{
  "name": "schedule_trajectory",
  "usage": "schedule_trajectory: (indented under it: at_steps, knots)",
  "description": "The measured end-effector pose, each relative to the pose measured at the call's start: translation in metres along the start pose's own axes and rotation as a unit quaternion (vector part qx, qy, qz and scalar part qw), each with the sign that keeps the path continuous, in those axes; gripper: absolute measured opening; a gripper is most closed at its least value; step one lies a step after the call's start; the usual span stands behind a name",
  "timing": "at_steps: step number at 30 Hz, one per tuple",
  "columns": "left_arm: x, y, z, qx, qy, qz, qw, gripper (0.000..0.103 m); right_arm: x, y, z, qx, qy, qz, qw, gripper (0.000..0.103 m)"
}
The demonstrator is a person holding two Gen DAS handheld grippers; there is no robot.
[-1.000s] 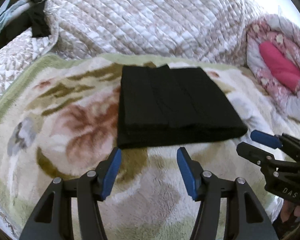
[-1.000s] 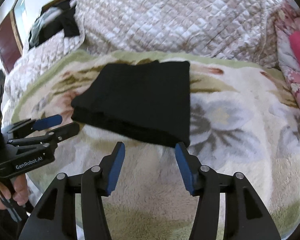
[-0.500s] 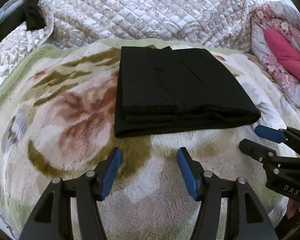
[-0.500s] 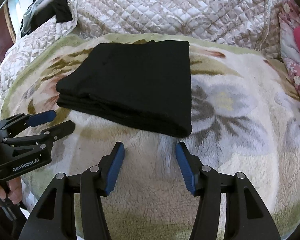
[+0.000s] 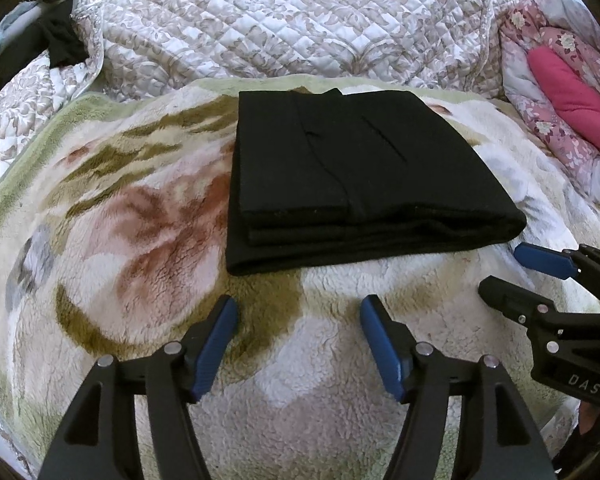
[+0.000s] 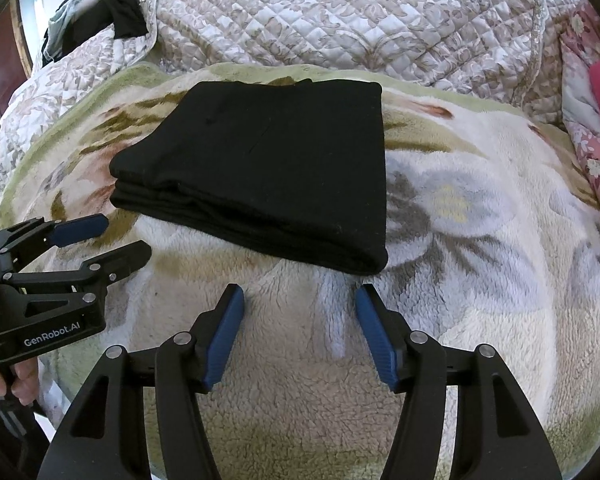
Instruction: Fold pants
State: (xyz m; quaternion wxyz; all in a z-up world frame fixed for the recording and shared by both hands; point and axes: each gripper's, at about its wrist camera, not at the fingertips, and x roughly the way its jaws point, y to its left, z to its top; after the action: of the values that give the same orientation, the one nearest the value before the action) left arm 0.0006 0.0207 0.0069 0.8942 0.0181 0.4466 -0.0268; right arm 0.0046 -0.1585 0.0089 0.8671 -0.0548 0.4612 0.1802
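The black pants [image 5: 352,176] lie folded into a flat rectangular stack on a fluffy floral blanket [image 5: 148,232]. They also show in the right wrist view [image 6: 268,176]. My left gripper [image 5: 298,308] is open and empty, just short of the stack's near edge. It shows at the left in the right wrist view [image 6: 112,236]. My right gripper [image 6: 300,296] is open and empty, close to the stack's near right corner. It shows at the right in the left wrist view [image 5: 504,268].
A quilted beige bedspread [image 5: 284,20] is bunched up behind the blanket. A pink floral quilt with a pink pillow [image 5: 568,92] lies at the right. Dark clothes [image 6: 112,4] hang at the far left. The blanket [image 6: 480,240] spreads out right of the stack.
Both grippers have come closer to the folded stack, which now looks larger and nearer in both views. Both stay open. The pants have not moved.
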Motion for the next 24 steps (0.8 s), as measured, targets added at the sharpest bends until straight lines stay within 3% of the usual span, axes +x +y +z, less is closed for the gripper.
schedule_trajectory:
  at_steps: [24]
  knots:
    - [0.0016,0.0020,0.0007,0.004,0.005,0.003,1.0000,0.071,0.0001,0.0011,-0.0002,-0.001,0.000,-0.001,1.000,0.060]
